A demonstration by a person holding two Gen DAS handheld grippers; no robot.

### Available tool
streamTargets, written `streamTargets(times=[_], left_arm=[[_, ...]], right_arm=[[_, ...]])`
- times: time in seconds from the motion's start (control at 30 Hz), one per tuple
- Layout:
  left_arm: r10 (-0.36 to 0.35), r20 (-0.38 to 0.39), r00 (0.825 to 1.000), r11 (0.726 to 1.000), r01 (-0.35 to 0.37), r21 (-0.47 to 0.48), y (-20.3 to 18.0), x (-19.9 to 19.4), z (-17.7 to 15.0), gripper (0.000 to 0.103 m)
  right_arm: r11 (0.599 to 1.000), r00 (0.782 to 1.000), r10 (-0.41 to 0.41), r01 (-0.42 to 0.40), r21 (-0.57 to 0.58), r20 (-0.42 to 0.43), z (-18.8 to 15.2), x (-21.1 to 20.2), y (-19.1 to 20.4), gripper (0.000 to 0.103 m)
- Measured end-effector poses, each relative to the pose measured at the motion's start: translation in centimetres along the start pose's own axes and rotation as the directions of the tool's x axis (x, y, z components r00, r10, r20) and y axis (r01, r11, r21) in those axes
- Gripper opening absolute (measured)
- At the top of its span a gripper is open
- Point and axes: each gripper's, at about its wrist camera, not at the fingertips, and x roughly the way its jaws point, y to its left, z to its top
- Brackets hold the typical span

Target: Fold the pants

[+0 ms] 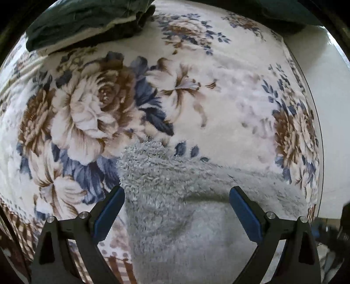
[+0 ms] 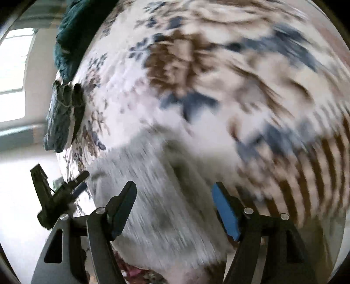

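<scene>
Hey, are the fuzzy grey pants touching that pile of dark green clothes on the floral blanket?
Apart. The left wrist view shows the grey pants near the bottom and the dark green clothes at the top, with a wide stretch of floral blanket between.

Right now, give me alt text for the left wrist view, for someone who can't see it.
Fluffy grey pants lie on a floral blanket, seen between the open jaws of the left gripper, which is not gripping them. A dark green folded garment rests at the blanket's far edge.
</scene>
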Motion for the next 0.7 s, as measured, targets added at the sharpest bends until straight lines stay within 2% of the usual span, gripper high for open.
streamTargets(times=[0.07,0.1,0.13,0.17,0.2,0.3,0.33,0.4,0.43,0.53,0.57,0.63,0.7], left_arm=[[0.005,-0.011,1.000,1.000,-0.005,-0.021,0.3,0.9,0.2,0.098],[0.007,-0.017,1.000,0.999,-0.007,-0.036,0.8,1.3,0.3,0.098],[0.008,-0.021,1.000,0.999,-0.009,-0.046,1.2,1.6,0.2,0.098],[0.010,-0.026,1.000,0.998,-0.011,-0.055,1.5,1.8,0.1,0.098],[0.009,-0.034,0.999,0.997,-0.011,-0.070,2.0,2.2,0.1,0.098],[0.002,-0.063,0.998,0.994,-0.009,-0.113,3.3,3.5,-0.2,0.099],[-0.020,-0.077,0.997,0.990,0.009,-0.139,3.8,4.0,-0.4,0.099],[-0.052,-0.086,0.995,0.982,0.035,-0.186,4.5,4.2,-0.7,0.098],[-0.071,-0.079,0.994,0.978,0.054,-0.203,4.8,3.9,-0.9,0.098],[-0.166,-0.022,0.986,0.952,0.154,-0.265,5.8,1.7,-2.1,0.098],[-0.195,0.007,0.981,0.940,0.189,-0.284,6.1,0.8,-2.7,0.098],[-0.239,0.039,0.970,0.920,0.239,-0.311,6.5,-0.3,-4.1,0.099],[-0.245,0.034,0.969,0.914,0.243,-0.324,6.9,-0.6,-5.2,0.099]], right_arm=[[0.997,0.998,0.008,-0.013,-0.082,-0.065,2.1,3.0,2.2,0.074],[0.992,0.996,-0.013,0.001,-0.128,-0.093,2.4,4.1,2.9,0.070],[0.984,0.993,-0.053,0.035,-0.173,-0.103,3.1,5.4,3.9,0.061],[0.965,0.988,-0.141,0.122,-0.234,-0.069,3.2,6.1,4.6,0.048],[0.947,0.982,-0.183,0.164,-0.276,-0.042,3.5,6.7,5.1,0.048],[0.938,0.967,-0.253,0.240,-0.252,-0.021,4.9,8.3,4.2,0.048],[0.943,0.968,-0.251,0.237,-0.235,-0.031,5.4,8.7,4.0,0.049],[0.953,0.969,-0.237,0.219,-0.212,-0.066,6.1,9.2,4.1,0.064],[0.959,0.971,-0.225,0.204,-0.198,-0.085,6.2,8.8,4.2,0.069],[0.981,0.989,-0.119,0.103,-0.163,-0.092,5.4,5.3,4.0,0.078],[0.983,0.992,-0.096,0.083,-0.163,-0.075,4.7,3.9,3.9,0.088],[0.987,0.993,-0.084,0.072,-0.142,-0.079,3.0,2.1,3.0,0.089],[0.993,0.992,-0.068,0.056,-0.107,-0.111,0.8,1.2,1.7,0.089]])
